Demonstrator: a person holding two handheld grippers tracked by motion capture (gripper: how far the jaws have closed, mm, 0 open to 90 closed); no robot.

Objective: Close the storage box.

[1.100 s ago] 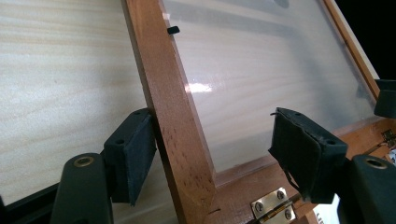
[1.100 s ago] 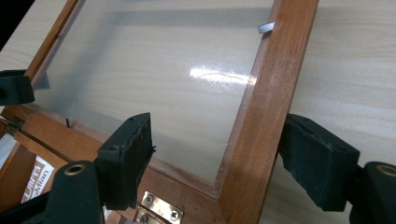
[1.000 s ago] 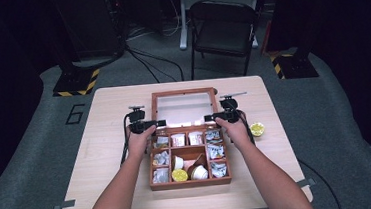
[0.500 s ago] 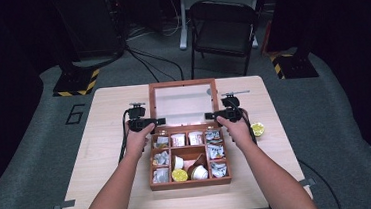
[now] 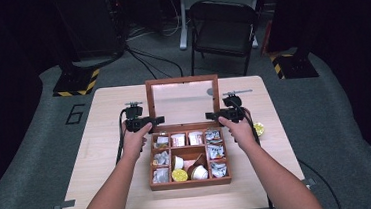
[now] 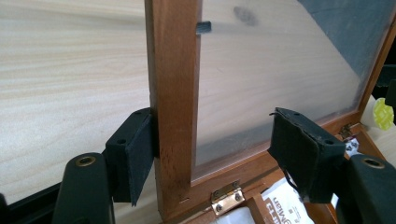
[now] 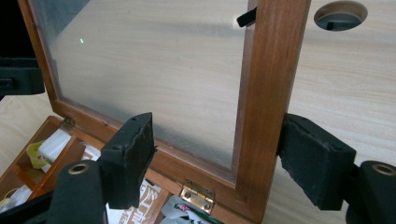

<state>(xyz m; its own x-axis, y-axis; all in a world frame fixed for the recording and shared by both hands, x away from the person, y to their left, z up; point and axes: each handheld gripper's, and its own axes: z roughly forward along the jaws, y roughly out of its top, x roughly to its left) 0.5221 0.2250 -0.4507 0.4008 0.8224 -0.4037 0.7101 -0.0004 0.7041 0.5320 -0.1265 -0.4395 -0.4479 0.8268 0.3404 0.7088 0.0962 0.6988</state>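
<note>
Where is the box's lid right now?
In the high view the lid stands upright at the far edge of the wooden box, between the left claw and right claw.

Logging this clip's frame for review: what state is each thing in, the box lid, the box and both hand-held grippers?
Box lid: raised upright on its hinges.
Wooden box: open, compartments filled with packets and cups.
Left hand-held gripper: open, jaws astride the lid's side rail.
Right hand-held gripper: open, jaws astride the lid's other side rail.
Small yellow item: lying on the table beside the box.
</note>
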